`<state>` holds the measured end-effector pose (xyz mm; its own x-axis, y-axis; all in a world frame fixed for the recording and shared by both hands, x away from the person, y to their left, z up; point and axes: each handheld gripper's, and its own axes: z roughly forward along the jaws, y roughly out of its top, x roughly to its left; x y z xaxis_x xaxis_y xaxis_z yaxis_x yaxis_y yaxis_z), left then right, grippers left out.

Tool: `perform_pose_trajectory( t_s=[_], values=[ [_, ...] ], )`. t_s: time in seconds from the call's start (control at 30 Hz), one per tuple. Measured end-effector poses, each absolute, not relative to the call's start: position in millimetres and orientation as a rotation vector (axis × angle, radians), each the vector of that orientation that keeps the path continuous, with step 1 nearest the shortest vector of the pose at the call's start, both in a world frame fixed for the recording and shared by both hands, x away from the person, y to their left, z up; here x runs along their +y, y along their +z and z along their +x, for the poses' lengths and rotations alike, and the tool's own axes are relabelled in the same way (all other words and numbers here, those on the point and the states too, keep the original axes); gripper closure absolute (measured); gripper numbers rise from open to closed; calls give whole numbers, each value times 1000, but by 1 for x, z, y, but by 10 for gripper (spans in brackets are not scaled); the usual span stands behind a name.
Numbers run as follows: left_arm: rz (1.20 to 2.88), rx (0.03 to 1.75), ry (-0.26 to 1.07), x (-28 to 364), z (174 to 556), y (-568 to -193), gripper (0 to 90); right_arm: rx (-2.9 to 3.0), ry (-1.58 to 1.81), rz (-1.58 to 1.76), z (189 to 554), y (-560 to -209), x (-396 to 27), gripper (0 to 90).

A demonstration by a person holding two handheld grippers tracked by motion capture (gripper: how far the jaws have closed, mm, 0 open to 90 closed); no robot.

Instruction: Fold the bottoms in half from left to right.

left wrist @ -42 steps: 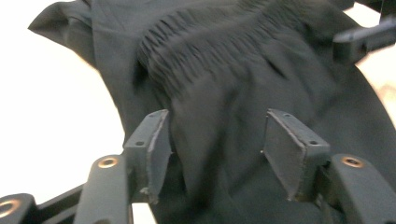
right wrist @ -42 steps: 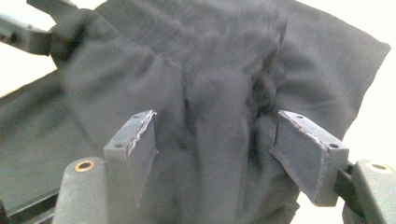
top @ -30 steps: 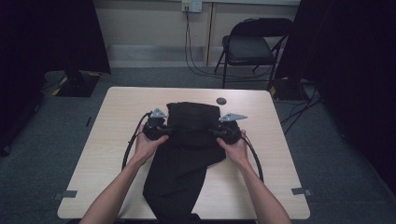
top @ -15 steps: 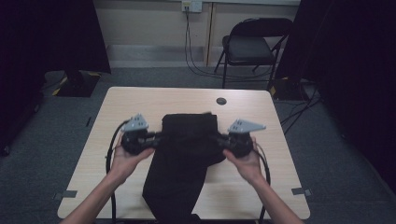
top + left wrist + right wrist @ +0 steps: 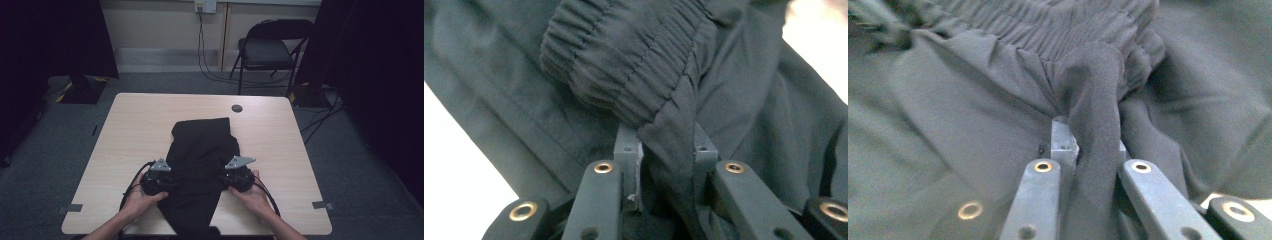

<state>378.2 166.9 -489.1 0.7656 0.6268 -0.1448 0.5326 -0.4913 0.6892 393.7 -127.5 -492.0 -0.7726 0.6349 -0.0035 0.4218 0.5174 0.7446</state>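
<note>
1. Two folds look done, by my read: the black, thin woven garment with a gathered elastic waistband [image 5: 202,165] lies mid-table on the pale wood-grain table [image 5: 130,130], top half doubled over toward the person, one narrow end trailing off the near edge.
2. Waistband now sits low on the pile, between the two hands (the gathered elastic is plain in both gripper views) [image 5: 634,55].
3. Left gripper [image 5: 663,150]: a pleat of fabric stands between the pads; the jaws have just been opening, so the pinch looks to be loosening rather than firm.
4. Right gripper [image 5: 1088,145]: pads pressed tight on a ridge of cloth just below the waistband.
5. Left to do, as I judge it: let go on both sides, flatten the pile, then probably fold the hanging end up onto the table.
6. Small black round disc [image 5: 237,108] near the far edge, well apart, untouched.
</note>
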Motion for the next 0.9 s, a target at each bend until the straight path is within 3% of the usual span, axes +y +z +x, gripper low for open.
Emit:
perform_pose_trajectory(
  t_s=[0.27,0.37,0.4,0.43,0.5,0.67,0.73,0.9],
  values=[
    [2124,903,325,127,446,-497,642,2312,1021,1026,458,-495,-154,783],
    [2128,917,323,122,454,-496,600,2297,994,1079,466,-487,-161,600],
    [2150,923,310,123,453,-492,546,2284,1008,1091,463,-483,-163,548],
    [2160,925,295,126,450,-490,485,2267,1043,1092,456,-476,-166,522],
    [2178,912,297,137,442,-484,477,2244,1073,1054,442,-465,-169,485],
    [2196,912,285,157,420,-478,450,2348,1149,982,393,-465,-162,550],
    [2207,887,290,165,408,-479,448,2440,1135,932,380,-474,-152,654],
    [2195,875,260,165,400,-479,460,2509,1056,900,374,-492,-137,659]
  ],
)
